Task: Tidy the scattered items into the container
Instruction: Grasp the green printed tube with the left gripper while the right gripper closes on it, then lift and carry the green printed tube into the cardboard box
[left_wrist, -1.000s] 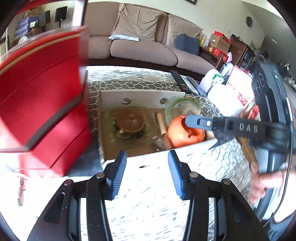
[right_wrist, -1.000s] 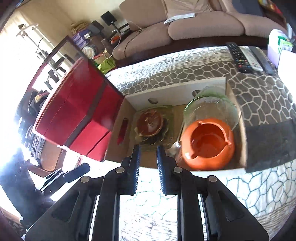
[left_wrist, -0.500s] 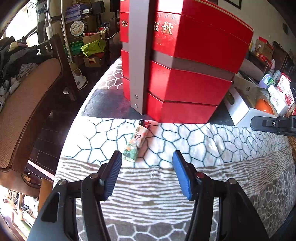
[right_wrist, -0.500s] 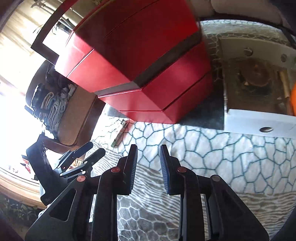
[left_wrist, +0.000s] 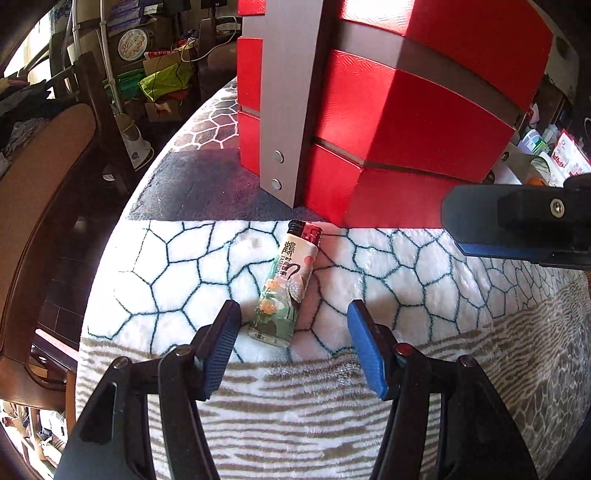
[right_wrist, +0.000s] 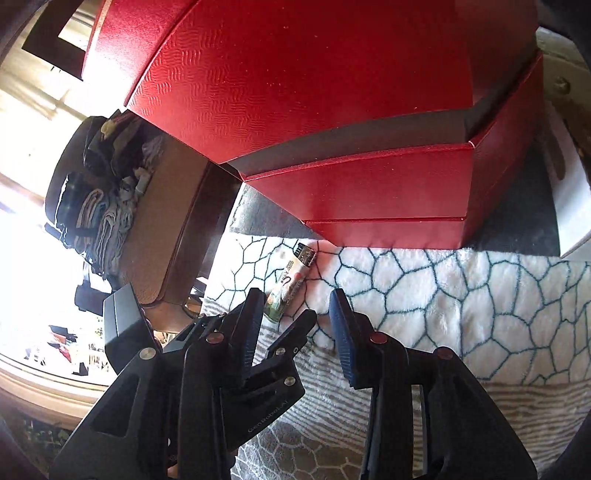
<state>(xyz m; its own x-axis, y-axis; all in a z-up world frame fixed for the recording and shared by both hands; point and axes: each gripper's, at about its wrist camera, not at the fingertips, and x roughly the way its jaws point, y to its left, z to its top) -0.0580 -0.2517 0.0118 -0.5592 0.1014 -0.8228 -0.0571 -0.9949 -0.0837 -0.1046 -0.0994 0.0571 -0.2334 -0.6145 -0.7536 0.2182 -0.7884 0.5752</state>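
Note:
A lighter (left_wrist: 286, 284) with a flower print and a red and black top lies on the white patterned table cover, just in front of the red box. My left gripper (left_wrist: 291, 317) is open, and the lighter's lower end sits between its blue pads without touching them. In the right wrist view the lighter (right_wrist: 291, 284) lies just beyond my right gripper (right_wrist: 297, 301), whose jaws are opening with nothing between them. The left gripper's fingers (right_wrist: 295, 332) cross under the right one. One right finger (left_wrist: 517, 229) juts in from the right.
A tall stacked red gift box (left_wrist: 406, 129) stands right behind the lighter. A white open box (right_wrist: 569, 206) shows past its right side. The table edge curves close on the left, with a brown padded chair (left_wrist: 44, 184) beyond it.
Both views swung left from the white box with the teapots, past the red box, to the lighter. Both grippers came down close to it, and the right jaws widened.

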